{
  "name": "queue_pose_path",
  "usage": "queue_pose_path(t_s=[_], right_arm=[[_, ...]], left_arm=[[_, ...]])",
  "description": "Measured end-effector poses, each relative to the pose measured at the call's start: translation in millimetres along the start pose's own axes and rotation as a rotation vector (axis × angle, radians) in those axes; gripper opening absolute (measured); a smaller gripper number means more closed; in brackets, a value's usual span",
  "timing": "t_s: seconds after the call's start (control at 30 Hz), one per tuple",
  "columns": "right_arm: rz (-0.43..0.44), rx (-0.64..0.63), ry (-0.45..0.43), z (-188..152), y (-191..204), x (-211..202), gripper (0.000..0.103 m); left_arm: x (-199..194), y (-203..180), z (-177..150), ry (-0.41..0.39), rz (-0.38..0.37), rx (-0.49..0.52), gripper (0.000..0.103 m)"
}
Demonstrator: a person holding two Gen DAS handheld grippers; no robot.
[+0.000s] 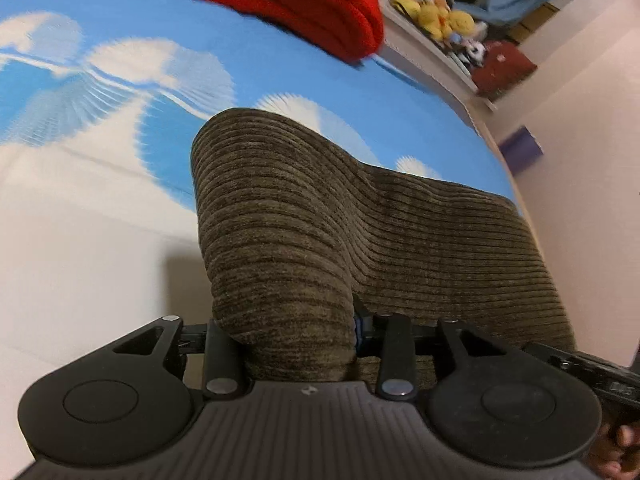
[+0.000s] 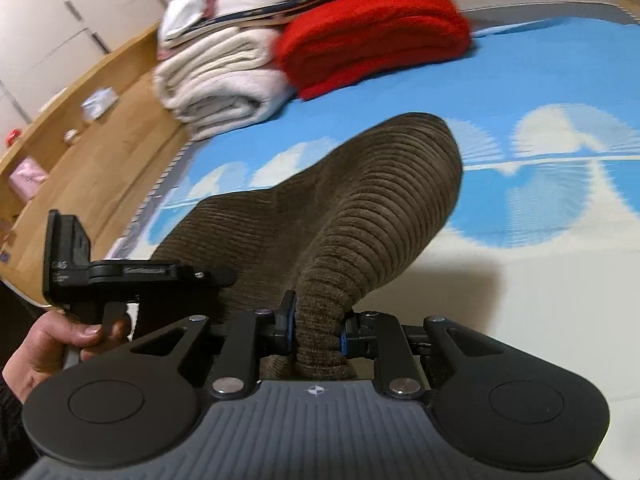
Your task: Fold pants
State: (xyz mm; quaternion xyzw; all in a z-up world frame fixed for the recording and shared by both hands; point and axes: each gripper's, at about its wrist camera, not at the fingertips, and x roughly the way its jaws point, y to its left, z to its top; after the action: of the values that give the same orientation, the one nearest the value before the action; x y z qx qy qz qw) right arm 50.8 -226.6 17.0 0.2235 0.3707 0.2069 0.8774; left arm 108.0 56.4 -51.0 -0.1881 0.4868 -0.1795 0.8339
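Brown corduroy pants (image 1: 320,232) lie on a blue and white cloud-print bedsheet (image 1: 100,140). My left gripper (image 1: 298,332) is shut on a bunched edge of the pants, which drape forward from its jaws. In the right wrist view the same pants (image 2: 360,208) rise from my right gripper (image 2: 318,332), which is shut on another bunched edge between its blue-padded fingers. The left gripper's body (image 2: 120,276) and the hand holding it show at the left of the right wrist view.
A folded red blanket (image 1: 304,4) lies at the far side of the bed, also in the right wrist view (image 2: 376,28). Folded white blankets (image 2: 216,84) sit beside it. A wooden shelf (image 2: 80,128) runs along the left. Stuffed toys (image 1: 436,16) sit past the bed edge.
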Motion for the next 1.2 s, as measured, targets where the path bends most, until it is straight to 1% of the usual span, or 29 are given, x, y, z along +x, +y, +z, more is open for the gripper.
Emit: queue_pose_path(t_s=[0.03, 0.07, 0.1, 0.17, 0.2, 0.23, 0.27, 0.3, 0.33, 0.4, 0.43, 0.47, 0.5, 0.53, 0.57, 0.6, 0.63, 0.67, 0.7, 0.73, 0.77, 0.8, 0.83, 0.87, 0.9, 0.93, 1.03, 1.13, 1.2], right_arm=[[-0.023, 0.01, 0.011, 1.8, -15.0, -4.4, 0.022], [-0.053, 0.029, 0.029, 0.3, -32.4, -7.0, 0.026], [-0.106, 0.062, 0.052, -1.9, -51.8, -5.4, 0.033], [-0.288, 0.11, 0.101, -8.9, -86.1, -1.1, 0.035], [-0.358, 0.112, 0.122, -13.3, -99.3, 0.1, 0.035], [-0.394, 0.11, 0.135, -17.7, -109.8, -0.3, 0.035], [-0.393, 0.106, 0.138, -20.9, -116.7, -2.3, 0.035], [-0.37, 0.1, 0.138, -23.5, -120.5, -4.4, 0.035], [-0.335, 0.087, 0.142, -25.2, -121.3, -5.3, 0.035], [-0.265, 0.024, 0.164, -29.7, -114.4, -1.4, 0.035], [-0.231, -0.021, 0.187, -34.3, -109.7, 2.2, 0.035], [-0.202, -0.063, 0.218, -38.6, -107.5, 6.4, 0.035], [-0.184, -0.101, 0.265, -45.2, -104.9, 14.8, 0.034], [-0.186, -0.128, 0.323, -50.2, -100.7, 26.9, 0.034], [-0.196, -0.161, 0.399, -58.1, -98.3, 40.6, 0.034], [-0.208, -0.204, 0.464, -67.2, -97.7, 52.1, 0.035], [-0.209, -0.242, 0.487, -68.4, -96.5, 56.8, 0.035], [-0.206, -0.254, 0.485, -65.5, -94.6, 57.5, 0.036], [-0.192, -0.239, 0.461, -57.5, -95.0, 55.5, 0.036], [-0.172, -0.197, 0.414, -47.2, -99.3, 51.3, 0.036], [-0.165, -0.152, 0.356, -36.4, -104.6, 46.9, 0.037], [-0.171, -0.112, 0.288, -25.5, -109.4, 41.8, 0.041], [-0.191, -0.073, 0.213, -14.9, -115.2, 37.9, 0.047], [-0.224, -0.034, 0.143, -5.8, -121.3, 35.6, 0.059], [-0.256, 0.006, 0.089, 1.9, -127.5, 35.3, 0.066], [-0.281, 0.046, 0.048, 9.3, -134.6, 37.7, 0.067], [-0.322, 0.11, 0.007, 19.5, -150.5, 52.1, 0.068], [-0.346, 0.148, 0.006, 25.3, -161.4, 69.7, 0.071], [-0.37, 0.161, 0.024, 27.7, -164.5, 84.1, 0.071]], left_arm=[[10.2, -4.5, 1.4, 0.02, 0.01, -0.01, 0.056], [16.9, -6.6, 2.6, 0.02, 0.04, -0.017, 0.056], [20.8, -8.3, 3.9, -0.013, 0.112, -0.016, 0.056], [21.9, -12.3, 6.2, -0.053, 0.234, 0.013, 0.055], [21.0, -14.2, 7.0, -0.055, 0.223, 0.02, 0.055], [20.3, -16.3, 7.6, -0.051, 0.187, 0.025, 0.054], [20.6, -21.2, 7.0, -0.039, 0.142, 0.045, 0.054], [22.5, -29.8, 3.8, -0.02, 0.106, 0.091, 0.054], [23.4, -34.9, 0.3, 0.001, 0.09, 0.14, 0.053], [32.7, -49.2, -11.6, 0.057, 0.078, 0.252, 0.046], [37.0, -46.9, -20.9, 0.093, 0.08, 0.281, 0.045], [48.7, -46.5, -27.1, 0.156, 0.102, 0.302, 0.045], [61.6, -43.0, -32.7, 0.214, 0.143, 0.317, 0.04], [73.3, -41.5, -38.5, 0.254, 0.199, 0.346, 0.032], [78.9, -41.9, -41.5, 0.27, 0.232, 0.373, 0.032], [80.4, -43.3, -41.2, 0.272, 0.239, 0.376, 0.032], [78.3, -42.3, -36.5, 0.261, 0.228, 0.348, 0.033], [72.2, -37.6, -29.2, 0.235, 0.204, 0.296, 0.033], [65.3, -33.0, -20.9, 0.189, 0.173, 0.236, 0.038], [58.3, -27.9, -13.2, 0.141, 0.159, 0.195, 0.05], [51.6, -22.4, -4.0, 0.088, 0.162, 0.161, 0.057], [48.4, -19.3, 3.5, 0.045, 0.176, 0.13, 0.064], [47.1, -15.0, 7.8, 0.022, 0.183, 0.1, 0.064], [49.4, -8.9, 12.1, 0.016, 0.181, 0.065, 0.064], [53.5, -2.5, 15.0, 0.015, 0.178, 0.026, 0.066], [58.0, 1.9, 17.7, 0.017, 0.178, -0.003, 0.068], [71.6, 15.2, 21.9, 0.031, 0.179, -0.059, 0.073], [86.0, 23.8, 28.4, 0.05, 0.159, -0.075, 0.073], [93.6, 28.7, 27.8, 0.075, 0.154, -0.08, 0.073]])
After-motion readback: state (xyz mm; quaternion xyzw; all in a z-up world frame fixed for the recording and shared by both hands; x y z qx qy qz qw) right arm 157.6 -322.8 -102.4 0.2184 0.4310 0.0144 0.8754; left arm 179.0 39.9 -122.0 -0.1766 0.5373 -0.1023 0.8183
